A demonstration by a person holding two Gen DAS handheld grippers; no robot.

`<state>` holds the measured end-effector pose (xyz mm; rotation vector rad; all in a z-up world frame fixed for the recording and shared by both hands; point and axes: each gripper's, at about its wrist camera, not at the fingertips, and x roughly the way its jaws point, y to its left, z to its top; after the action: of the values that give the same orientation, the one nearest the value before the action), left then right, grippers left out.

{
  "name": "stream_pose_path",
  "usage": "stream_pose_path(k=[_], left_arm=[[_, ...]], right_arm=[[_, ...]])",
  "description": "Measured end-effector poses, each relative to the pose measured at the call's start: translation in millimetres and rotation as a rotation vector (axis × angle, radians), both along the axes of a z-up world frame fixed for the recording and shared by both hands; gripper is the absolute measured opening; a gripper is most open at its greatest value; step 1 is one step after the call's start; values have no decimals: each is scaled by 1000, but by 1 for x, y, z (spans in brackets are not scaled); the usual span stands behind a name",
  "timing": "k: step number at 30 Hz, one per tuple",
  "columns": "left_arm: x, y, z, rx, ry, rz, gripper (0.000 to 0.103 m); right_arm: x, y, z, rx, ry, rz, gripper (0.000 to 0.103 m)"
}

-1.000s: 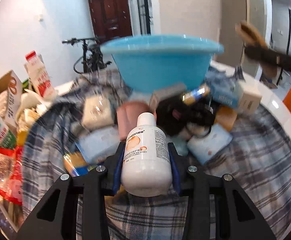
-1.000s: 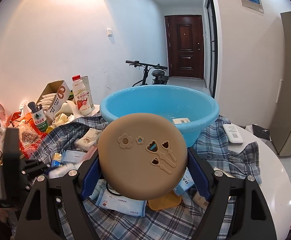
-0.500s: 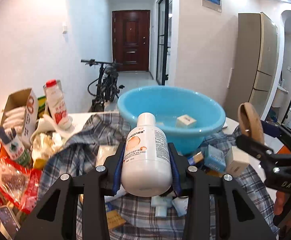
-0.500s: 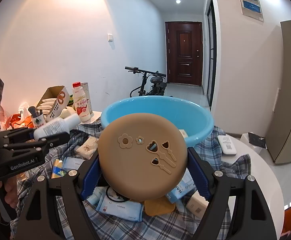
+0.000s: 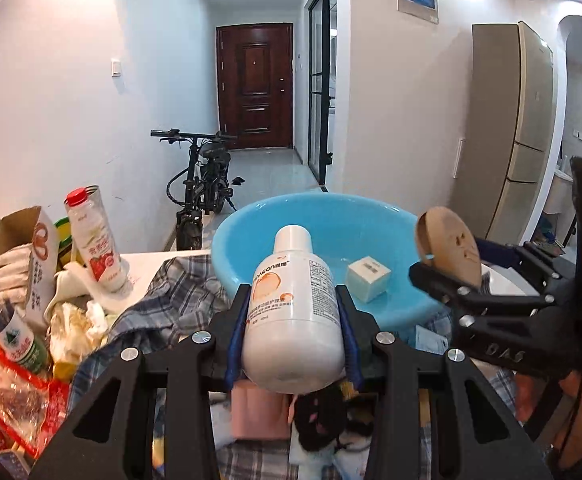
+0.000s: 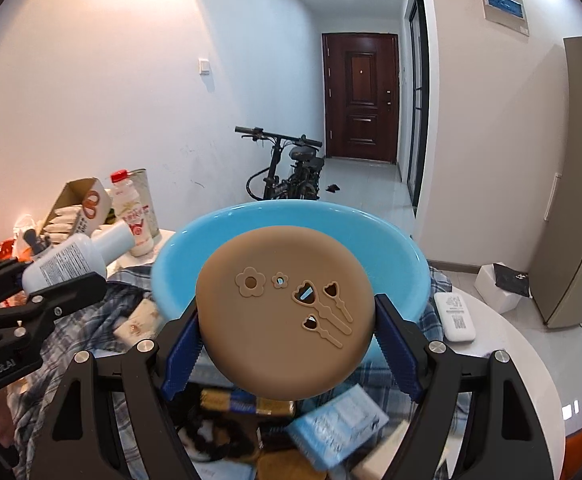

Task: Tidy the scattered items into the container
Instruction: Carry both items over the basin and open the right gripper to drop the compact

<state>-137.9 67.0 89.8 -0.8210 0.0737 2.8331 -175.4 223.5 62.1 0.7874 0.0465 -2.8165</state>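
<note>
Left tongs (image 5: 291,316) pinch a smooth white plastic bottle (image 5: 293,316); right tongs (image 6: 287,332) clamp a round tan disc (image 6: 285,312).

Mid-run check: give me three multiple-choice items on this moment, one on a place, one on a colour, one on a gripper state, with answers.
1. Where is the small white box?
A. Inside the basin
B. On the floor
C. In the right gripper

2. What colour is the basin?
A. Red
B. Light blue
C. Green

3. What does the left gripper hold?
A. Nothing, its jaws are open
B. The brown disc
C. The white bottle

Answers:
1 A, it lies on the basin floor.
2 B, both views show it.
3 C, the white bottle sits clamped; the right gripper clamps the brown disc.
</note>
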Motion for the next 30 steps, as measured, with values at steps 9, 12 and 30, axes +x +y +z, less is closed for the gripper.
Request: stream_pose_path(k=[9,12,30], left_arm=[[-38,11,-4,-3,-21,14,39],[-46,11,-7,-6,-31,21,39],[-57,12,-12,-8,-52,23,39]], right_arm=[[-42,1,-8,19,-31,-6,82],[-50,1,-11,30,-40,0,82],[-48,-10,-19,71,-17,-14,103]])
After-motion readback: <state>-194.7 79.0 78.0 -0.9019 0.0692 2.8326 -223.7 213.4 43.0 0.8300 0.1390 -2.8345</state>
